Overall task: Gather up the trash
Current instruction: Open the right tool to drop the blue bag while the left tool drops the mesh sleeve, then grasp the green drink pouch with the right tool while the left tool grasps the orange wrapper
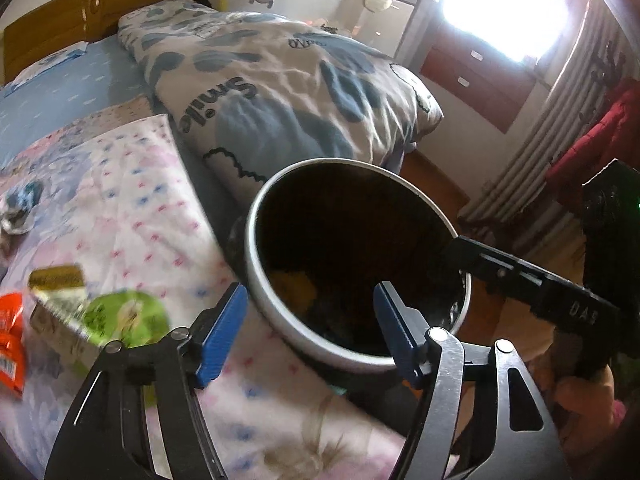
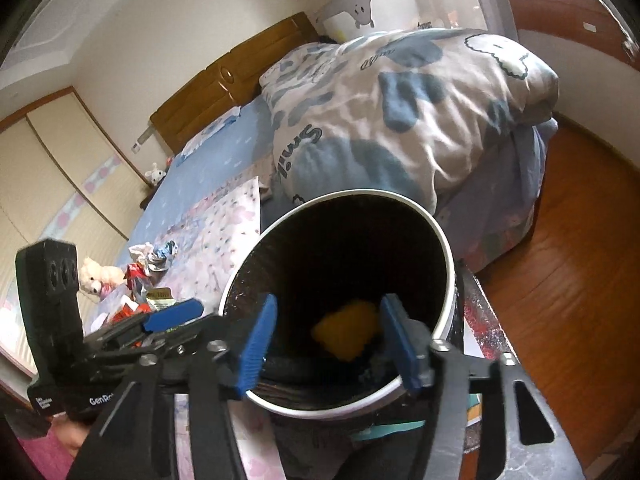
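Note:
A round trash bin with a white rim [image 1: 256, 216] and dark inside stands at the bed's edge; it also shows in the right wrist view [image 2: 448, 248]. A yellow piece of trash [image 2: 348, 332] lies at its bottom, also visible in the left wrist view [image 1: 296, 286]. My left gripper [image 1: 310, 328] is open and empty, at the bin's near rim. My right gripper [image 2: 328, 342] is open and empty, over the bin's mouth. On the floral sheet lie a green-lidded cup [image 1: 120, 316], a red wrapper [image 1: 10, 340] and crumpled paper [image 2: 154, 256].
A folded blue-and-white quilt [image 1: 280, 80] lies on the bed behind the bin. A wooden headboard [image 1: 92, 12] stands at the far end. A small plush bear [image 2: 96, 276] sits on the bed. Wooden floor [image 2: 572, 248] lies to the right.

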